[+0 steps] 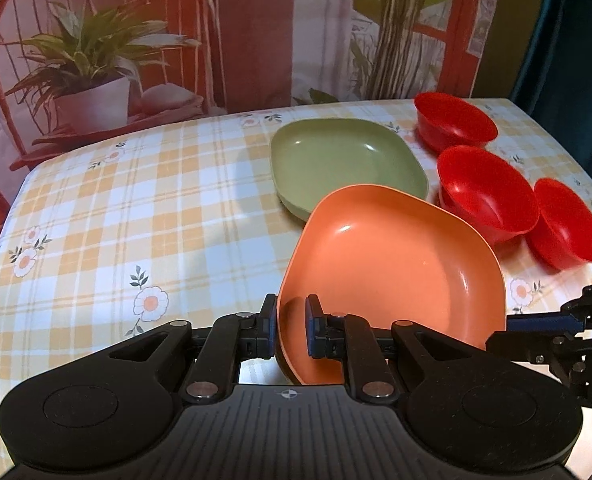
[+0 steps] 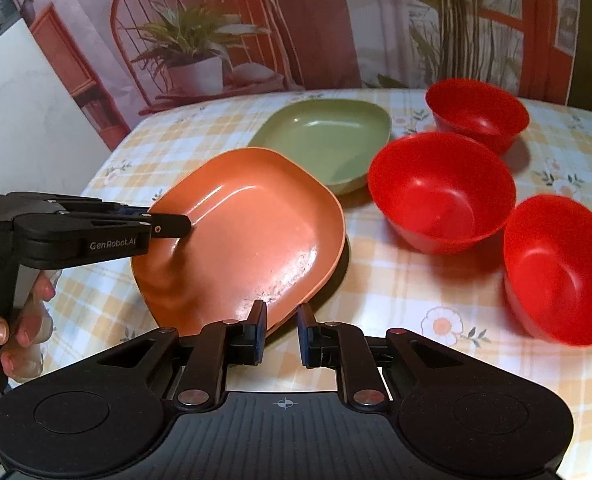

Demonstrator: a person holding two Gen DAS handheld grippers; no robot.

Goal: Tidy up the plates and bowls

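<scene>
left claw (image 1: 292, 330): we hold it clamped on the near rim of the orange rounded-square plastic plate (image 1: 395, 264).
right claw (image 2: 282, 334): narrow; its pads seem to pinch that plate's other rim.
plate: tilted, above the worktop (image 1: 136, 208) middle.
next: we'd level it, then nest it in the green plastic plate (image 1: 343, 156) toward the far edge.
red plastic bowls (image 2: 439, 188): right side; we'd steer clear.

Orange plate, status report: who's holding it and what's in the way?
Left gripper shut on orange plate rim; right gripper clamps the opposite edge. Plate tilted, off table. Green plate just beyond.
</scene>
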